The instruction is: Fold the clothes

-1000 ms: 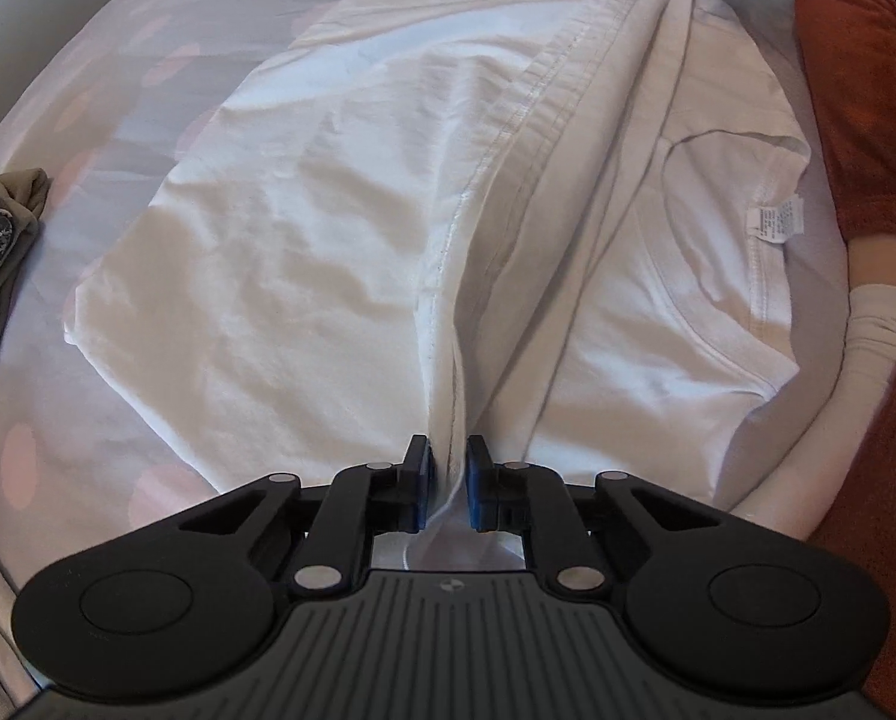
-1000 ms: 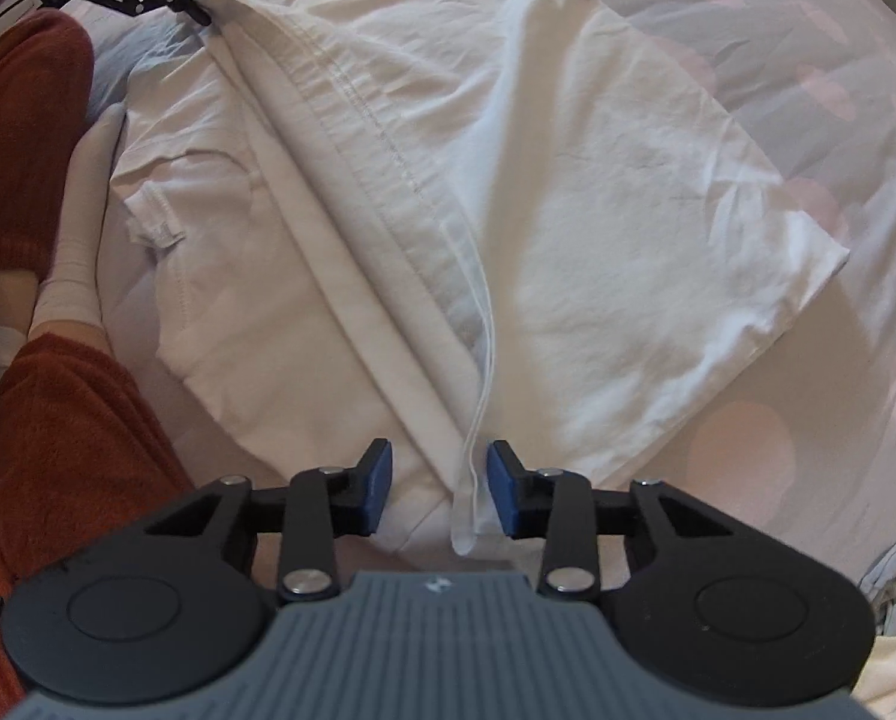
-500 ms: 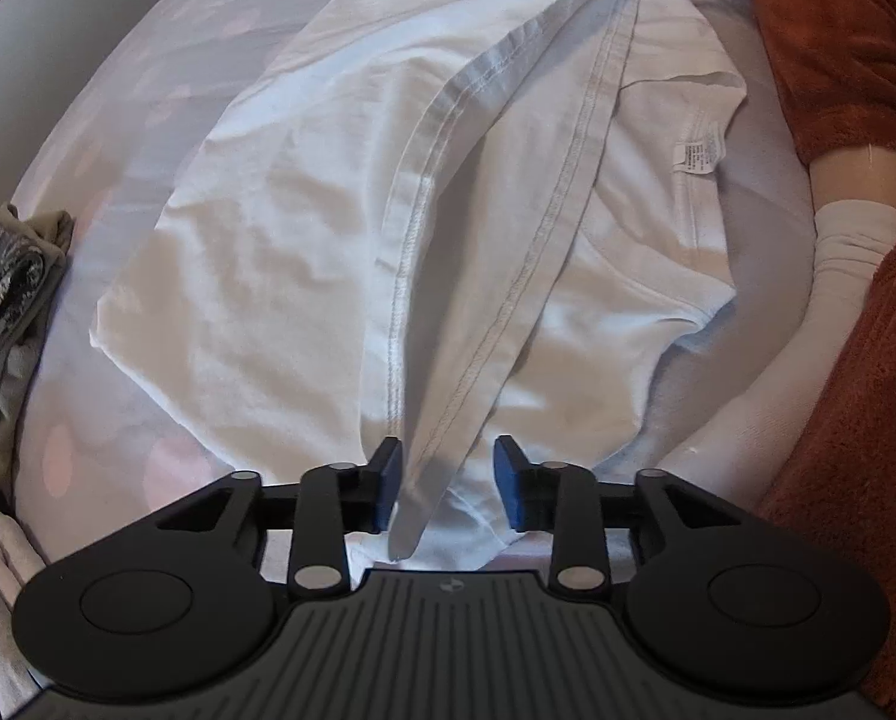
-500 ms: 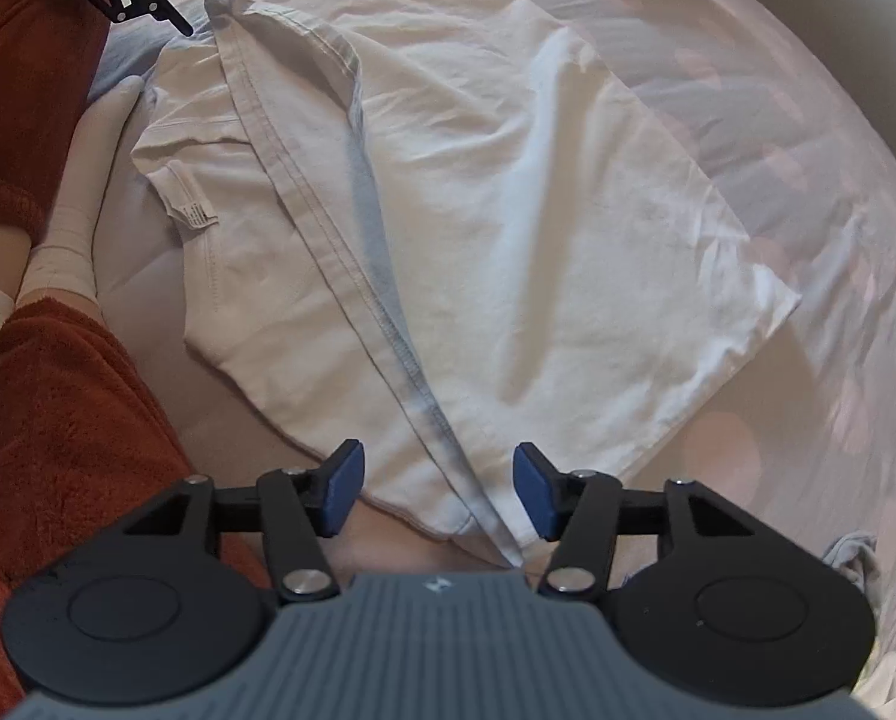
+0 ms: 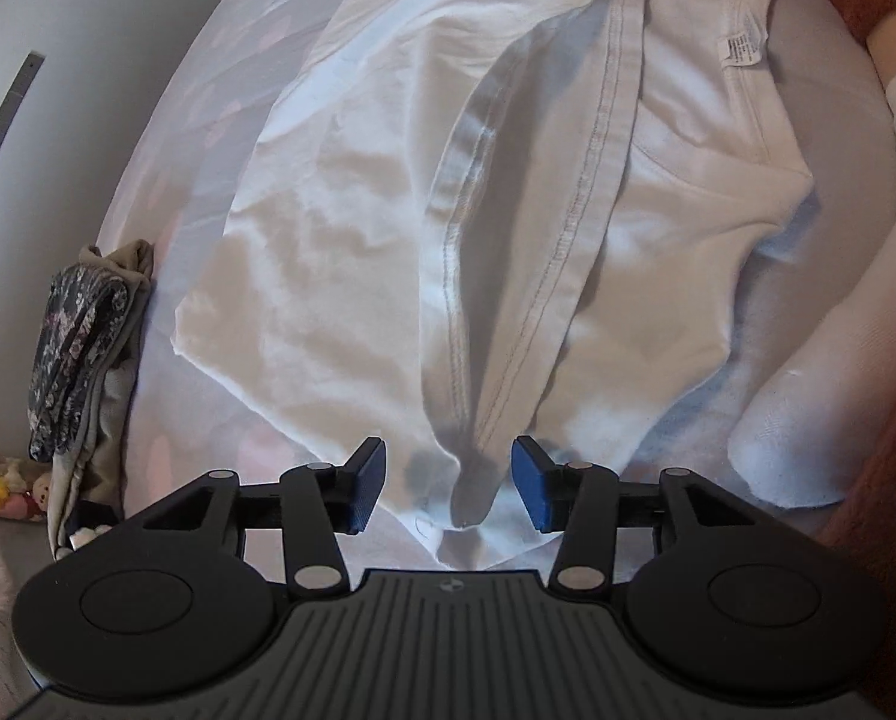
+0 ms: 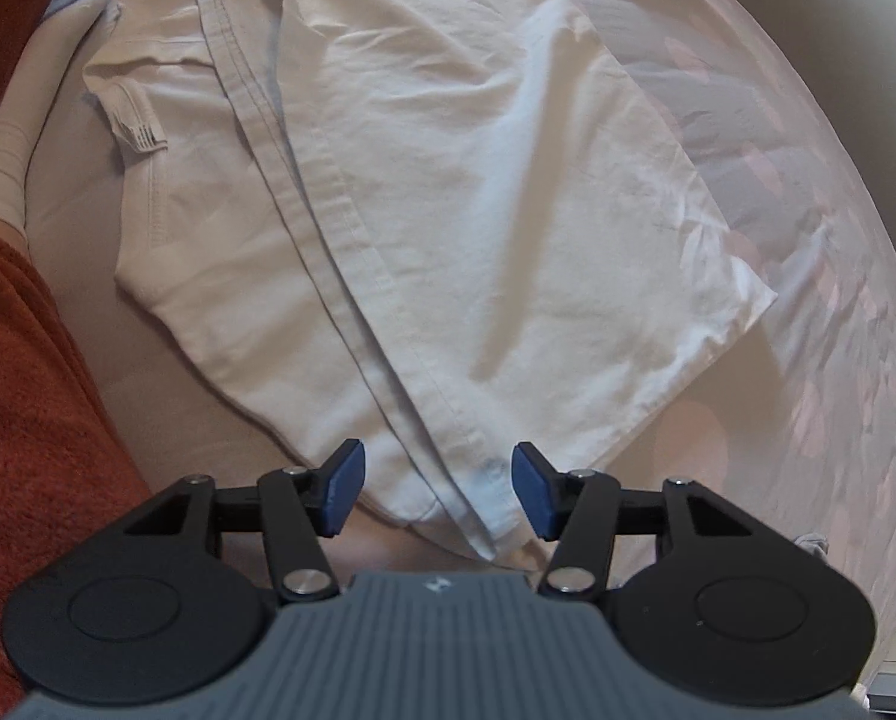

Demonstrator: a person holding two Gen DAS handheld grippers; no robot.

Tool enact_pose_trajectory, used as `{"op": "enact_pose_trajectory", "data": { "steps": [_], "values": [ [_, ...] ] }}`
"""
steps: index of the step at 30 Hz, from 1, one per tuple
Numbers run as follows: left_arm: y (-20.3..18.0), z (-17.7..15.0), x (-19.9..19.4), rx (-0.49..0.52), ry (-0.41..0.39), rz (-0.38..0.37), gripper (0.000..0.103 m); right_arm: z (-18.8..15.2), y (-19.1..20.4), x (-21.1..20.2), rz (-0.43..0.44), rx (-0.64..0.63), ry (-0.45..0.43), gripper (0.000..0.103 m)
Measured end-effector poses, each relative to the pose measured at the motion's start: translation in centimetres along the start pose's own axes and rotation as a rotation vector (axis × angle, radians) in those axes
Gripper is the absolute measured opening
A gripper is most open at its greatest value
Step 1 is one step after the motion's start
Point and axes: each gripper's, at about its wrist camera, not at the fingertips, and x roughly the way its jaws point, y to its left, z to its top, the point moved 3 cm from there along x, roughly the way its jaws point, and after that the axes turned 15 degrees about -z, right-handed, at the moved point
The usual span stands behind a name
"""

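The white cotton T-shirt (image 5: 340, 228) lay spread on the pale sheet with faint pink spots (image 6: 820, 228), its stitched bottom hem (image 5: 592, 192) doubled over toward the neckline, so that the hem ran as a long ridge across the chest; to my eye that placement marked a first fold, bottom toward collar. The left gripper (image 5: 448, 483) hung over one end of that ridge with its blue pads (image 5: 367, 483) well apart, nothing between them but air above a loose corner of cloth. The right gripper (image 6: 437, 489) stood likewise spread above the opposite end of the hem, gripping nothing (both seemed placed to check or re-take the corners).

The small white care label (image 5: 742, 48) sat beside the shirt's collar, its print too small to read. A crumpled grey patterned garment (image 5: 82, 354) beside the shirt's far edge could not be identified. The sleeves were tucked under or cut off, and the fold's lower layer stayed hidden.
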Motion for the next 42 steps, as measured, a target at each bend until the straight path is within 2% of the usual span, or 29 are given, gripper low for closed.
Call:
{"op": "enact_pose_trajectory", "data": {
  "steps": [2, 5, 7, 8, 11, 18, 21, 24, 27, 29, 34, 35, 37, 41, 42],
  "values": [
    [0.1, -0.2, 0.2, -0.008, 0.012, -0.002, 0.039, -0.5, 0.2, 0.5, -0.009, -0.016, 0.015, 0.056],
    [-0.1, -0.3, 0.2, 0.025, 0.024, 0.013, 0.039, -1.3, 0.5, 0.7, -0.038, -0.043, 0.023, 0.056],
    [-0.2, -0.4, 0.0, 0.052, 0.018, 0.034, 0.036, -1.6, 0.0, 0.3, -0.049, -0.017, 0.009, 0.055],
    [-0.4, -0.4, -0.1, 0.072, 0.016, 0.047, 0.032, -1.8, -0.2, 0.2, -0.061, -0.003, 0.001, 0.054],
    [-0.7, -0.4, -0.3, 0.121, 0.017, 0.085, 0.03, -2.4, -0.4, 0.0, -0.106, -0.014, -0.011, 0.053],
    [-0.8, -0.7, -0.5, 0.208, 0.049, 0.09, 0.03, -2.5, 0.3, 0.2, -0.141, -0.064, -0.024, 0.053],
    [-0.9, -1.0, -0.8, 0.268, 0.064, 0.091, 0.03, -2.7, 0.7, 0.9, -0.179, -0.139, 0.001, 0.052],
    [-1.1, -1.2, -0.9, 0.291, 0.065, 0.076, 0.03, -2.9, 0.7, 1.3, -0.193, -0.155, 0.013, 0.048],
    [-1.2, -1.3, -0.7, 0.312, 0.074, 0.056, 0.033, -3.0, 0.9, 1.7, -0.199, -0.167, 0.015, 0.046],
    [-1.3, -1.3, -0.5, 0.343, 0.08, 0.054, 0.039, -3.0, 1.3, 1.7, -0.213, -0.193, 0.01, 0.046],
    [-1.5, -1.1, 0.1, 0.4, 0.109, 0.036, 0.039, -3.2, 1.3, 1.7, -0.225, -0.18, -0.001, 0.045],
    [-1.6, -1.1, 0.2, 0.415, 0.109, 0.044, 0.035, -3.2, 1.4, 1.8, -0.23, -0.177, -0.009, 0.041],
    [-1.8, -0.9, -0.1, 0.429, 0.095, 0.051, 0.026, -3.3, 1.5, 1.5, -0.248, -0.185, -0.026, 0.028],
    [-1.6, -1.0, -0.7, 0.397, 0.067, 0.052, 0.01, -3.4, 1.5, 0.9, -0.27, -0.2, -0.06, 0.02],
    [-1.5, -1.0, -0.8, 0.388, 0.064, 0.051, 0.009, -3.3, 1.4, 0.8, -0.272, -0.203, -0.065, 0.018]
  ]
}}
